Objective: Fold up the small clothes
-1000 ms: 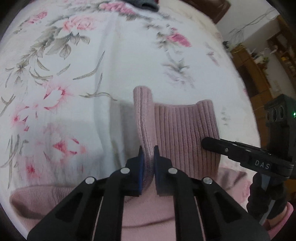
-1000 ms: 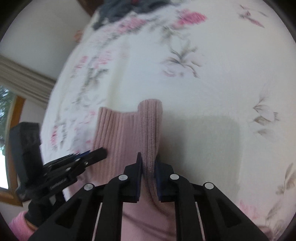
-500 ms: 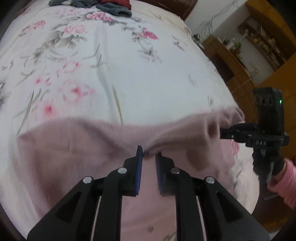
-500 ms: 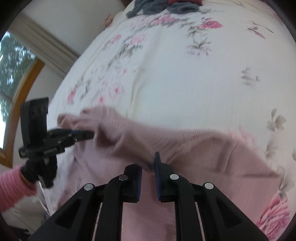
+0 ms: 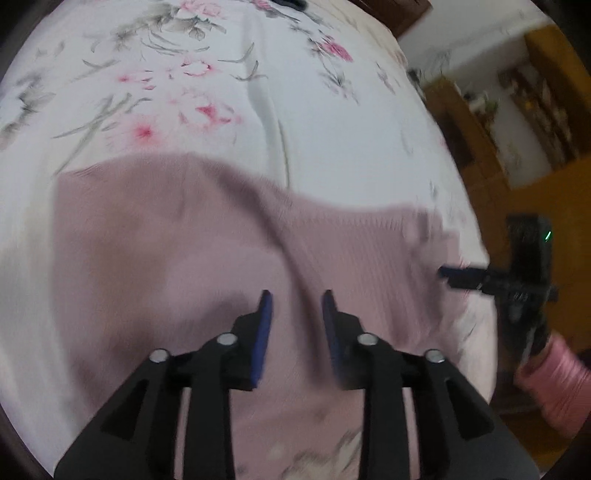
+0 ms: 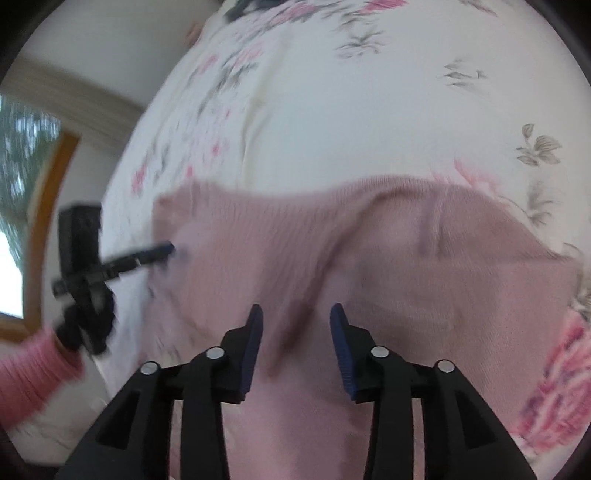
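Note:
A dusty pink knitted garment [image 5: 177,251] lies spread on the floral bedsheet [image 5: 295,110], rumpled with a raised crease through its middle. My left gripper [image 5: 295,299] hovers open over it, blue pads apart, nothing between them. In the right wrist view the same pink garment [image 6: 406,266] fills the lower half, and my right gripper [image 6: 297,312] is open above it. Each gripper shows in the other's view at the garment's side edge: the right gripper [image 5: 448,275] at the right edge, the left gripper [image 6: 168,249] at the left edge. Both frames are motion-blurred.
A dark pile of clothes [image 6: 255,4] lies at the bed's far end. Wooden furniture [image 5: 517,129] stands right of the bed, a window with a wooden frame [image 6: 33,221] to its left. A pink sleeve [image 5: 561,384] holds the right gripper.
Both grippers held the folded pink garment pinched upright a second ago, then swung it flat onto the bed. Now both have opened and let it go.

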